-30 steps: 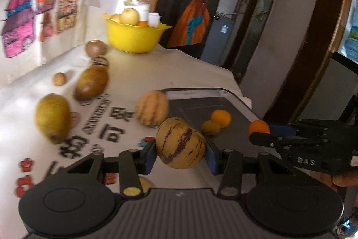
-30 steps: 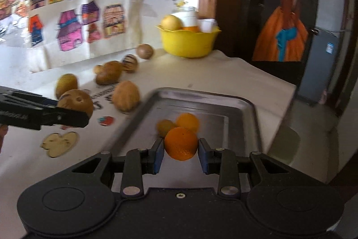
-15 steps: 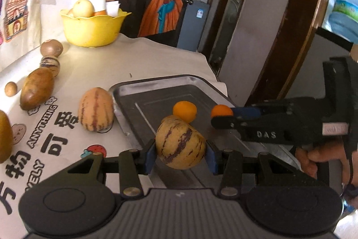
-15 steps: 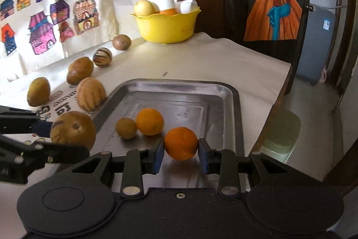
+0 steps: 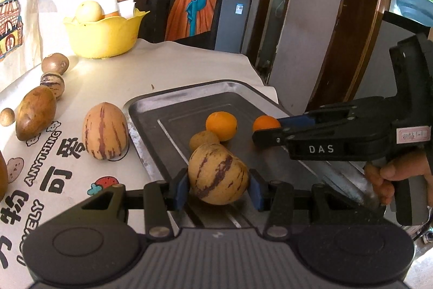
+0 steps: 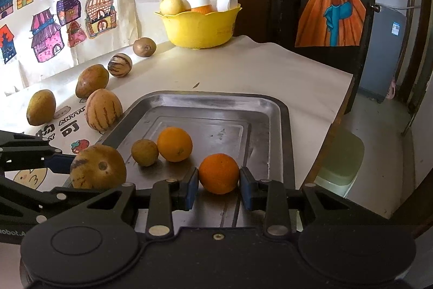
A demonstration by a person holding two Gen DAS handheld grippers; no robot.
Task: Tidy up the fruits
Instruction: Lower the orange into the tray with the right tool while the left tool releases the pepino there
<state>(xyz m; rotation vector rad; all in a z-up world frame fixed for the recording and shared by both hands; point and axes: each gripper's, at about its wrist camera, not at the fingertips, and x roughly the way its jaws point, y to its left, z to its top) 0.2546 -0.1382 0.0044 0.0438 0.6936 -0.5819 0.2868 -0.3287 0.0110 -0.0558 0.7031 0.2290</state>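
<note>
My left gripper [image 5: 218, 184] is shut on a striped yellow melon [image 5: 218, 175] and holds it over the near left part of the metal tray [image 5: 173, 102]. My right gripper [image 6: 218, 184] is shut on an orange [image 6: 218, 173] low over the tray [image 6: 278, 132]. In the tray lie another orange [image 6: 174, 143] and a small brownish fruit [image 6: 144, 152]. The right gripper also shows in the left wrist view [image 5: 266, 130], and the melon in the right wrist view [image 6: 98, 170].
On the tablecloth left of the tray lie a striped melon [image 6: 103, 109], a brown mango [image 6: 91, 80], a yellow-green mango [image 6: 40, 107], a small striped fruit [image 6: 119, 64] and a kiwi [image 6: 144, 46]. A yellow bowl [image 6: 199, 28] stands at the back. The table's edge [image 6: 349, 88] drops off right.
Both grippers have moved in over the tray with their fruit and lowered. The left gripper has swung right, from over the cloth to over the tray.
</note>
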